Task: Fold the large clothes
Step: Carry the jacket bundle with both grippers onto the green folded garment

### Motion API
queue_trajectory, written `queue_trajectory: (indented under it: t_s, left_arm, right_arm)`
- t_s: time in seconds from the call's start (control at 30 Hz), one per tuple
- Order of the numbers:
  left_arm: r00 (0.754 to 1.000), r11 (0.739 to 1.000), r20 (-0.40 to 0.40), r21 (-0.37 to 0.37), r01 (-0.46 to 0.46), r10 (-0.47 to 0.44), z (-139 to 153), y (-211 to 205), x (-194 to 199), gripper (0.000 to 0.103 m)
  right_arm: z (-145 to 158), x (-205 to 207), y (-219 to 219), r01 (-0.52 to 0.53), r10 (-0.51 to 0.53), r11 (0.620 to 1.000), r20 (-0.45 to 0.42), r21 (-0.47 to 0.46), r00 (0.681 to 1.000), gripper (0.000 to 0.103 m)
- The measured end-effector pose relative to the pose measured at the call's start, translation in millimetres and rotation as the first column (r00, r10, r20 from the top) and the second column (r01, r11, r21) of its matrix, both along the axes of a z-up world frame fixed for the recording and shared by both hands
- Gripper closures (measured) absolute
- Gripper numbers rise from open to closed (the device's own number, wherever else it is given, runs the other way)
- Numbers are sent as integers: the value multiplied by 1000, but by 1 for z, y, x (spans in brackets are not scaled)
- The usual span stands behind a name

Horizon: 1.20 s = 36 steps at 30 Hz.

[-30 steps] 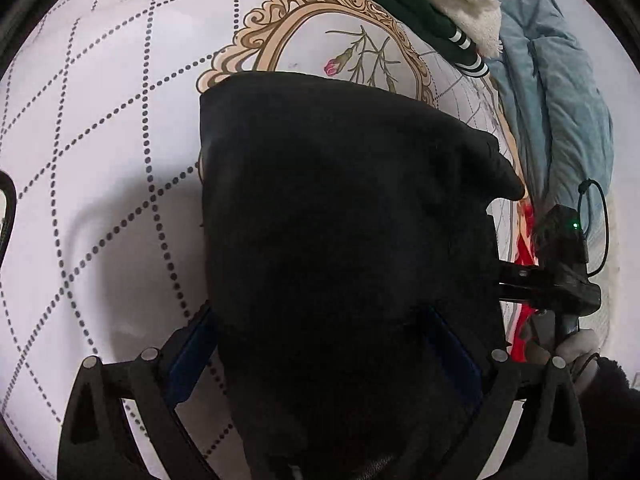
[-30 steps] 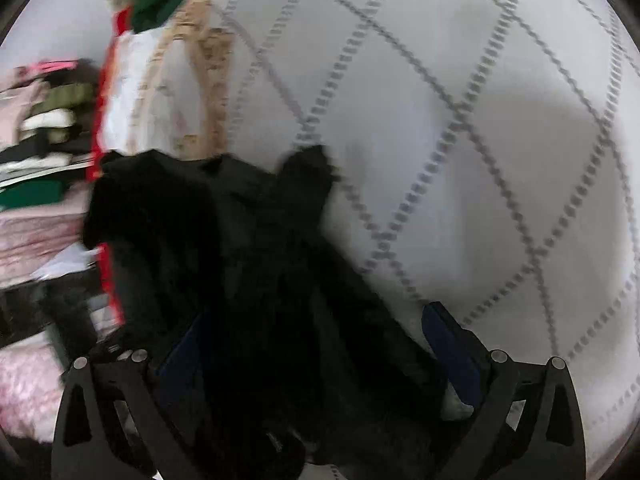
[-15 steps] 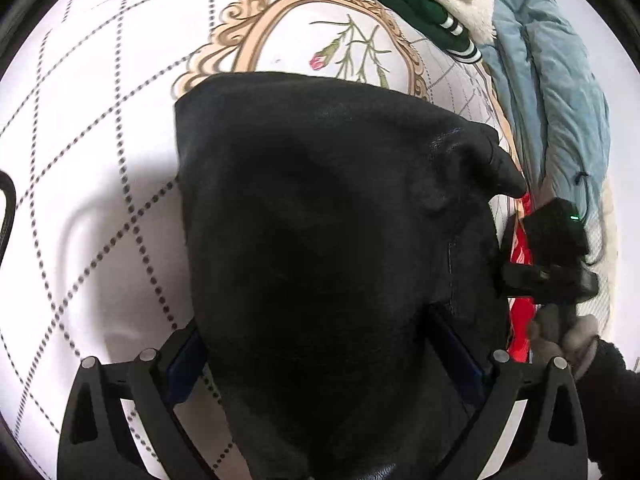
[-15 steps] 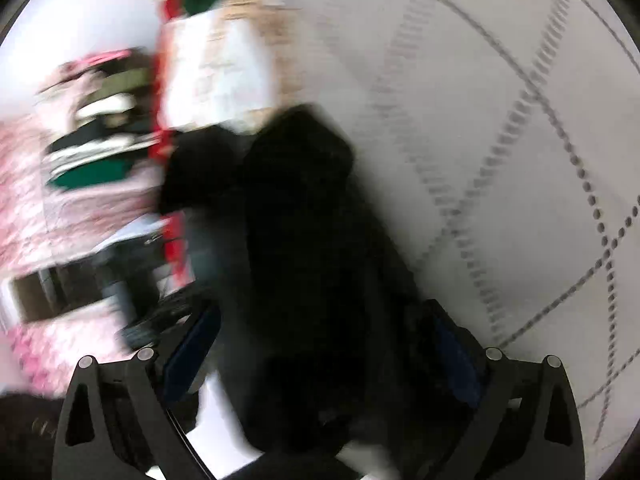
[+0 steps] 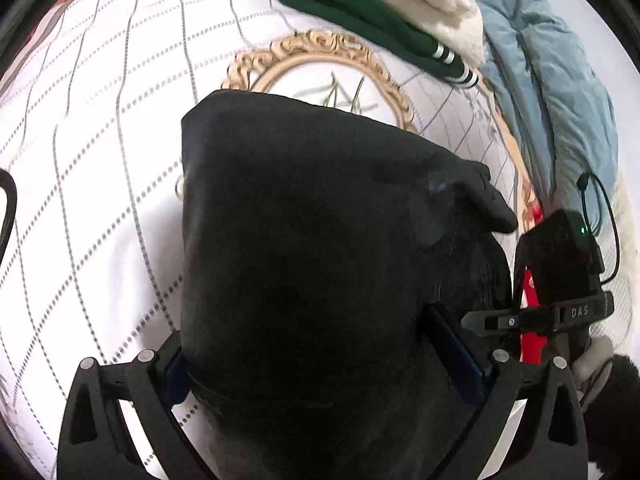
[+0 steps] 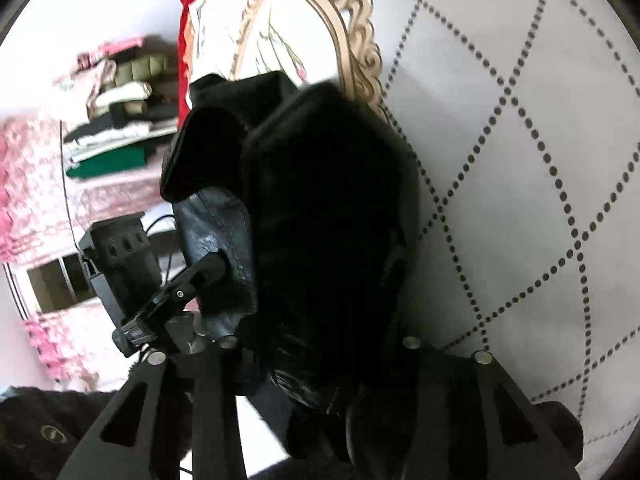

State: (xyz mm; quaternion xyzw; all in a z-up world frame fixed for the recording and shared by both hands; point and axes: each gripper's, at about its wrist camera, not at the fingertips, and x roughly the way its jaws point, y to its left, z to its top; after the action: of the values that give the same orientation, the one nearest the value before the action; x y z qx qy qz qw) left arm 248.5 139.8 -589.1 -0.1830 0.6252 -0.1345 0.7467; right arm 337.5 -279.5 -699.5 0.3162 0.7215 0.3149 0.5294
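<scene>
Two grippers, left [image 5: 320,364] and right [image 6: 316,360], jaws clenched on black jacket [image 5: 312,240]; lower evenly beside gold medallion [image 5: 320,56].

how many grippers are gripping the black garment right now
2. The left gripper holds the black garment at its near edge, and the right gripper clamps the same bundle beside it, over the white quilt.

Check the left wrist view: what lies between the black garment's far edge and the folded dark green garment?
Only bed cover: white quilted fabric with its printed gold oval frame lies between the black garment and the dark green garment, shown in the left wrist view.
</scene>
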Motion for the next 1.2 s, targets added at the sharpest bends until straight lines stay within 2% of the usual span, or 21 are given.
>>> queue_trajectory:
  t_s: [0.13,0.27,0.43,0.67,0.7,0.83,0.97,1.07,1.2]
  left_arm:
    - [999,999,35,28,29,-30,16,-3,11,0]
    - [998,999,60,21,32,-33,33,-2,28,0]
    - [994,999,95,11,47,-48,56,-5,55,0]
    - [983,997,168,29,72,-76,107,-19,112,0]
    - [981,997,177,30,77,-82,115,-20,120,0]
    - [972,993,205,46,108,-115,150,-29,168,0]
    - [966,993,233,57,103,-114,181,-36,241,0]
    - [963,994,249,57,93,-104,193,-36,295,0]
    - [966,994,235,61,94,-106,187,-38,367,0]
  right_arm:
    - [16,9,-2,30,-30,1000,22,8,999,63]
    - [37,22,-7,57,-58,998,53,14,997,63]
    - [74,52,-36,89,-91,996,99,23,991,64]
    - [142,102,-42,130,-132,991,160,25,978,64]
    - [152,111,-33,139,-142,990,166,29,976,64]
    - [196,157,-44,203,-208,978,182,45,961,64]
    - [238,223,-50,243,-246,969,215,41,945,64]
    - [261,286,-55,277,-276,960,226,28,934,64]
    - [271,374,-50,322,-313,947,201,-13,928,64]
